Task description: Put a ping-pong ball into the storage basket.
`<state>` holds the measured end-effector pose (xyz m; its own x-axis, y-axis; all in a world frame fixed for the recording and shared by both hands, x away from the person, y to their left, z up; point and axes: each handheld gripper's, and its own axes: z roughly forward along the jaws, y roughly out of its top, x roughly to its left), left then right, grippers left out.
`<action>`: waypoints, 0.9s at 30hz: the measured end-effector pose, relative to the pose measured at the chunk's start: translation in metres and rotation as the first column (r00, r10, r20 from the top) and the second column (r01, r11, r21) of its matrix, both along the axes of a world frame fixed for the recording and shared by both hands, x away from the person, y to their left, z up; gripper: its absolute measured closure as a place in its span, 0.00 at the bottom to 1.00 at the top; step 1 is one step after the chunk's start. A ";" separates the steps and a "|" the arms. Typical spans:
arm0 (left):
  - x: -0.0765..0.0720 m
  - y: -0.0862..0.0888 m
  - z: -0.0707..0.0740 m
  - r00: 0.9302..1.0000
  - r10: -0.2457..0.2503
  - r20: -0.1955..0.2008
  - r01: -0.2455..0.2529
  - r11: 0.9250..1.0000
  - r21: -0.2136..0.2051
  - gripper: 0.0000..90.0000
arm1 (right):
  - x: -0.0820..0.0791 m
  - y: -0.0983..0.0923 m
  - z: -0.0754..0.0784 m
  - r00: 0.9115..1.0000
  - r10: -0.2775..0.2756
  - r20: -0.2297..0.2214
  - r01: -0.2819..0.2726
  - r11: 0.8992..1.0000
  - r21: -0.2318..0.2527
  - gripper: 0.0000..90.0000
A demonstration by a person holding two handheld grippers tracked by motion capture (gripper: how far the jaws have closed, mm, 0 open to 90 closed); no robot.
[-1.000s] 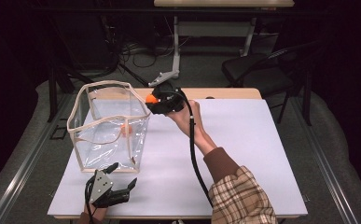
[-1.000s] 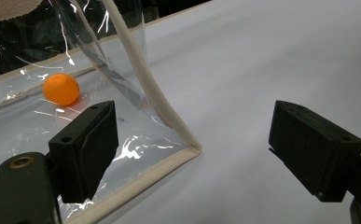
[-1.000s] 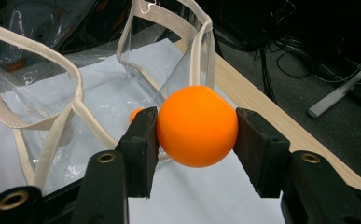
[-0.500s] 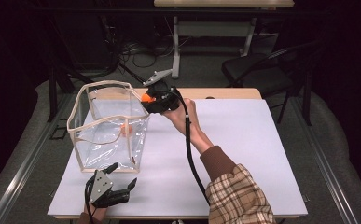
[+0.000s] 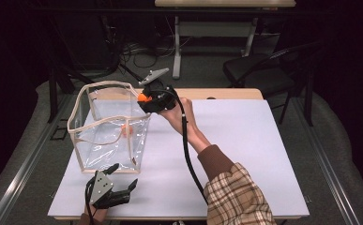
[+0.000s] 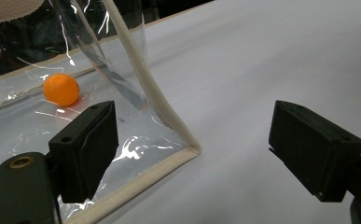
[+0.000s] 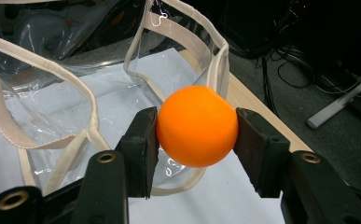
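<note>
A clear plastic bag (image 5: 109, 126) with cream webbing trim stands open at the table's left. One orange ball (image 6: 61, 89) lies inside it (image 5: 127, 131). My right gripper (image 5: 142, 99) hovers at the bag's far right rim, shut on a second orange ball (image 7: 197, 125), pressed between both pads above the bag's mouth (image 7: 136, 60). My left gripper (image 5: 123, 176) rests low near the table's front left, jaws wide open, with the bag's near bottom corner (image 6: 187, 149) between and ahead of them, untouched.
White table top (image 5: 245, 140) stretches free to the right of the bag. A black cable (image 5: 188, 154) trails from the right gripper along the plaid-sleeved forearm. A dark chair (image 5: 263, 70) and desk legs stand beyond the table's far edge.
The right gripper with its ball has shifted slightly left, to over the bag's far right rim. The left gripper has stayed put.
</note>
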<state>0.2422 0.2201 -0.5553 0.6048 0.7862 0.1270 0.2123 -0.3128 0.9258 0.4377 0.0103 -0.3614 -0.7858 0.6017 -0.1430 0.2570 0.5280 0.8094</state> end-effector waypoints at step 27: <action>-0.001 0.001 0.000 1.000 0.000 0.003 0.000 1.000 -0.002 0.18 | 0.001 0.023 0.003 1.000 0.027 0.012 -0.027 1.000 -0.004 0.56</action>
